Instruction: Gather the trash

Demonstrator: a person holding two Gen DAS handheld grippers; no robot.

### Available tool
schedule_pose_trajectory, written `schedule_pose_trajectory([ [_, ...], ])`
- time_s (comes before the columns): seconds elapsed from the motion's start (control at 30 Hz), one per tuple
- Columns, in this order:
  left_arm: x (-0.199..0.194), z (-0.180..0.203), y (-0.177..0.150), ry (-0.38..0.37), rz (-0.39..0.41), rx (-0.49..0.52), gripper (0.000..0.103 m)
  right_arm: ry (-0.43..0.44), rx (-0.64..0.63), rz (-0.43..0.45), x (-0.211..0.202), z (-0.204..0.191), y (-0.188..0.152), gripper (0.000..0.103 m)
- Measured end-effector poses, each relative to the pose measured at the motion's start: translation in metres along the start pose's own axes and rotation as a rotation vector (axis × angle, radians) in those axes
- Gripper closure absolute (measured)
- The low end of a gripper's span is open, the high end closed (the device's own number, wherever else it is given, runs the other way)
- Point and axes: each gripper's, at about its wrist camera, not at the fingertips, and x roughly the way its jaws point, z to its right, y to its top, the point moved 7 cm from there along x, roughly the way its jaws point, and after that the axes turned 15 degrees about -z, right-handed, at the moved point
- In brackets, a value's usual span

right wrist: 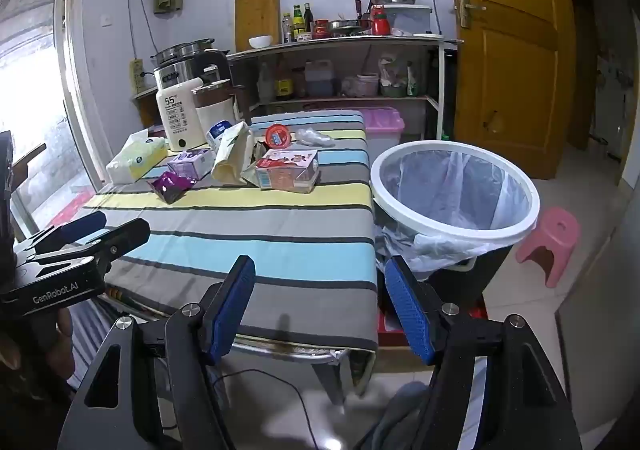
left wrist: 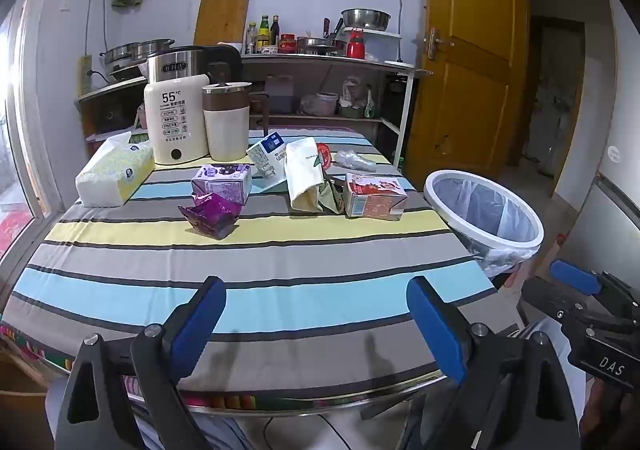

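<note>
Trash lies at the far middle of the striped table: a crumpled purple wrapper, a purple carton, a blue-white milk carton, a cream paper bag, a red juice carton, a red lid and clear plastic film. A white-rimmed bin with a clear liner stands off the table's right edge. My left gripper is open and empty above the near table edge. My right gripper is open and empty near the table's front right corner, beside the bin.
A tissue pack, a white kettle and a beige jug stand at the table's far left. A shelf with cookware is behind. A pink stool and a yellow door are to the right.
</note>
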Motion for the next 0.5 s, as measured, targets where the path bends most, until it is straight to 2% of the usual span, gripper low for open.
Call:
schedule_pose_trajectory([
  [0.5, -0.0042, 0.0006, -0.0016, -0.003, 0.009, -0.003, 0.010, -0.013, -0.012, 0.003, -0.0011, -0.0022, -0.0006, 0.035],
])
